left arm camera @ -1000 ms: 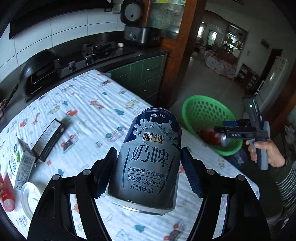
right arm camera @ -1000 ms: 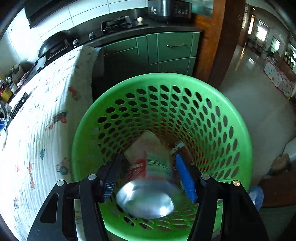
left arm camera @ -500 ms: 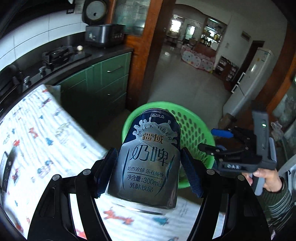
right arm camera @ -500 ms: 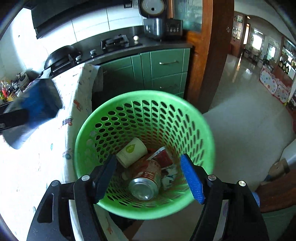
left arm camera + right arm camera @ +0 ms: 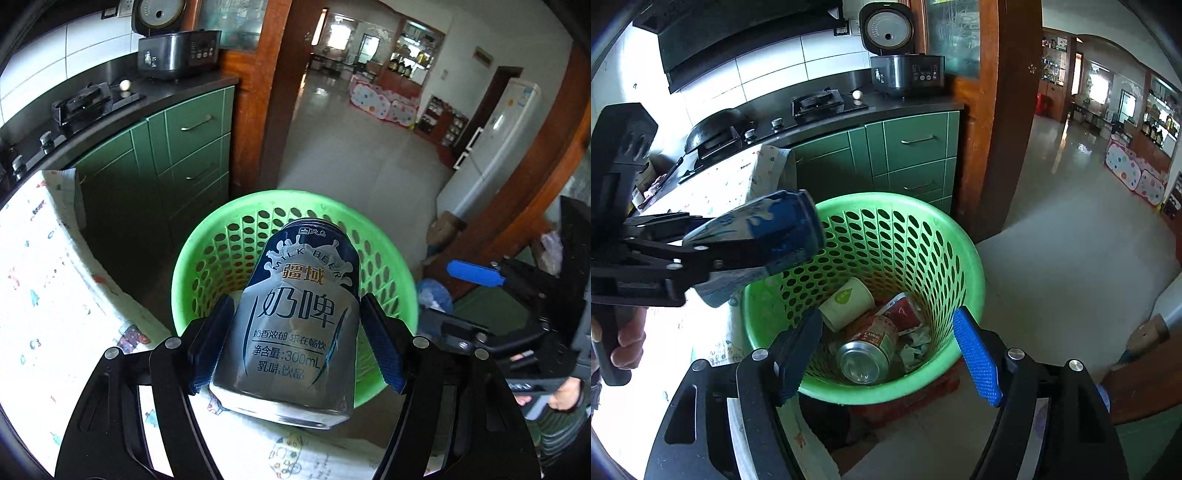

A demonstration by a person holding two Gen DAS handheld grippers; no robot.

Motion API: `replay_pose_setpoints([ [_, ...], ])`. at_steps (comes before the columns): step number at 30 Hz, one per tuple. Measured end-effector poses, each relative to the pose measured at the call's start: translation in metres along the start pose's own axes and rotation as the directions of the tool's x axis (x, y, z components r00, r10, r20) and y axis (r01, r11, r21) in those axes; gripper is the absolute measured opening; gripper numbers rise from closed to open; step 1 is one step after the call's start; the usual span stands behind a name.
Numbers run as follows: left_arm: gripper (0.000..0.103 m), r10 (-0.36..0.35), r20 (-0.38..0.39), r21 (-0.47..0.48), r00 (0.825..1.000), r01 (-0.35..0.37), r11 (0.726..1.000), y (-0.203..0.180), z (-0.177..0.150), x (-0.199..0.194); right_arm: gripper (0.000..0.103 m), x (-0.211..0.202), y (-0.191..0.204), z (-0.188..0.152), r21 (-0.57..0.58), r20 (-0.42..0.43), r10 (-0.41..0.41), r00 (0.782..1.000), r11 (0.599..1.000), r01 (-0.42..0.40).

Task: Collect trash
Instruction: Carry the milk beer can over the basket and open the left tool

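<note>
Left hand-held gripper [image 5: 295, 345] is clamping a beer can [image 5: 297, 321] over the green basket [image 5: 402, 280]; right hand-held gripper [image 5: 888, 356] is hanging empty, jaws apart, above a red can [image 5: 866, 350] inside.

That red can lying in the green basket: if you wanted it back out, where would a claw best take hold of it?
Probably across its round sides, coming straight down through the green basket's open top. The red can lies on its side with its silver end facing the camera, so the flanks are the parallel faces. A paper cup and wrappers crowd it, leaving little room.
</note>
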State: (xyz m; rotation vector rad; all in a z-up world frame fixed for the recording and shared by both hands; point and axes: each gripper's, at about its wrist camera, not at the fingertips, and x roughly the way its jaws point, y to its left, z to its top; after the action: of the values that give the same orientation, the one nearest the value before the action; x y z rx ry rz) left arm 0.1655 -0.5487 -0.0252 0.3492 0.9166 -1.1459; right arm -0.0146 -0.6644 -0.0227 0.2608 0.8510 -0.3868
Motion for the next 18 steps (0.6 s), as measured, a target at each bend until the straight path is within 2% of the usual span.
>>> replay_pose_setpoints([
  [10,0.075,-0.004,0.024,0.001,1.0,0.003,1.0,-0.001,-0.008,-0.009,0.071,-0.002,0.009,-0.004,-0.007,-0.006,0.009,1.0,1.0,-0.009],
  [14,0.076,0.024,0.051,0.01,0.998,-0.024,1.0,0.003,-0.017,-0.031,0.071,-0.006,0.021,-0.003,-0.029,0.0,0.016,1.0,0.999,-0.016],
  [18,0.08,0.076,0.08,0.006,0.994,-0.077,0.997,0.016,-0.029,-0.058,0.071,-0.009,0.038,0.001,-0.058,0.004,0.031,1.0,0.998,-0.031],
])
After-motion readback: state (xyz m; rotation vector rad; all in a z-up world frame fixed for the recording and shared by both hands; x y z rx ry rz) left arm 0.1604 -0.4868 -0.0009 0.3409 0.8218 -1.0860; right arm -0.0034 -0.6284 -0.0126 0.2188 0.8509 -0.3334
